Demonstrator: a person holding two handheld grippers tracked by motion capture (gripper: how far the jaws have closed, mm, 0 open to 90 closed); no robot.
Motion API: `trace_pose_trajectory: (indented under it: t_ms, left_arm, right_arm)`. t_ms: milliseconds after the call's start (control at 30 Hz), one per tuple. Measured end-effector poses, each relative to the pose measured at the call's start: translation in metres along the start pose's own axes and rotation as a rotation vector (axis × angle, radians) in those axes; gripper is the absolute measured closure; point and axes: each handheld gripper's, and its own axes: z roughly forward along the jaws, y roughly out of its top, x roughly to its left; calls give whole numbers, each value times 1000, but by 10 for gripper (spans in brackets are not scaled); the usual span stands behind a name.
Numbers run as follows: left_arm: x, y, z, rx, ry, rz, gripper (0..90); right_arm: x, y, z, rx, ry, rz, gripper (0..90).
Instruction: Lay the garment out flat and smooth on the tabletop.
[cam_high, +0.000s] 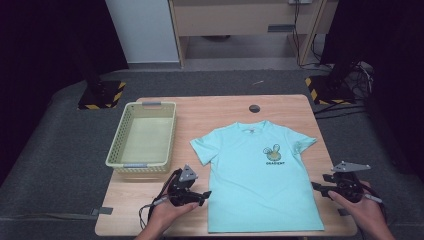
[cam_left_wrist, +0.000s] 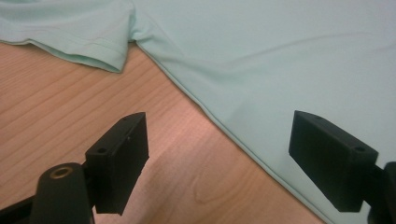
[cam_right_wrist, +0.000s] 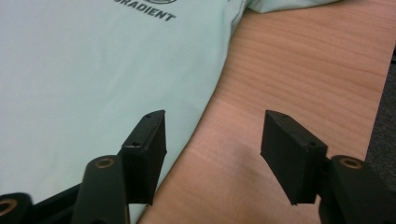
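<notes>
looking down from the high view, i see the t-shirt (cam_high: 260, 175) spread flat, print side up, between my two tongs, with the left gripper (cam_high: 204, 194) just off its left side seam and the right gripper (cam_high: 316, 187) just off its right side seam, both low over the table (cam_high: 150, 210). both are open and hold nothing: in the left gripper view the jaws stand wide, straddling the shirt's edge, one pad (cam_left_wrist: 119, 161) over bare wood and the other over cloth; in the right gripper view the jaws gape less, one over the cloth margin and one over wood.

i judge the step in hand to be taking hold of the two side edges low on the body, likely to start a fold. to do it well i would bring each lower jaw down to the wood so it slides under the hem rather than shoving the fabric into a ridge, then close on both layers at matching heights on each side, so the lift stays even. whether the pads already touch the cloth i cannot quite tell from these angles.

the sleeve (cam_left_wrist: 88, 44) lies ahead of the left tongs and should stay out of the bite. the basket (cam_high: 142, 135) sits ahead and to the outside of the left tongs, well apart from the shirt.
</notes>
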Motion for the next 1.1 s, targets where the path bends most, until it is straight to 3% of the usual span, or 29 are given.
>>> trace_pose_trajectory:
  t_ms: [267,467,567,933,1100]
  left_arm:
    - [13,-7,13,3,73,-12,216]
    - [10,-12,20,33,86,29,226]
    - [9,-13,22,33,87,30,217]
    - [13,-18,26,-13,91,29,144]
    - [13,-18,26,-17,84,37,125]
  right_arm:
    - [-13,12,26,-59,-49,49,470]
    - [-19,12,39,-80,-95,64,507]
    - [-19,7,45,-62,-102,56,471]
    - [-15,-1,51,-137,-95,31,294]
    - [-15,-1,51,-133,-94,31,264]
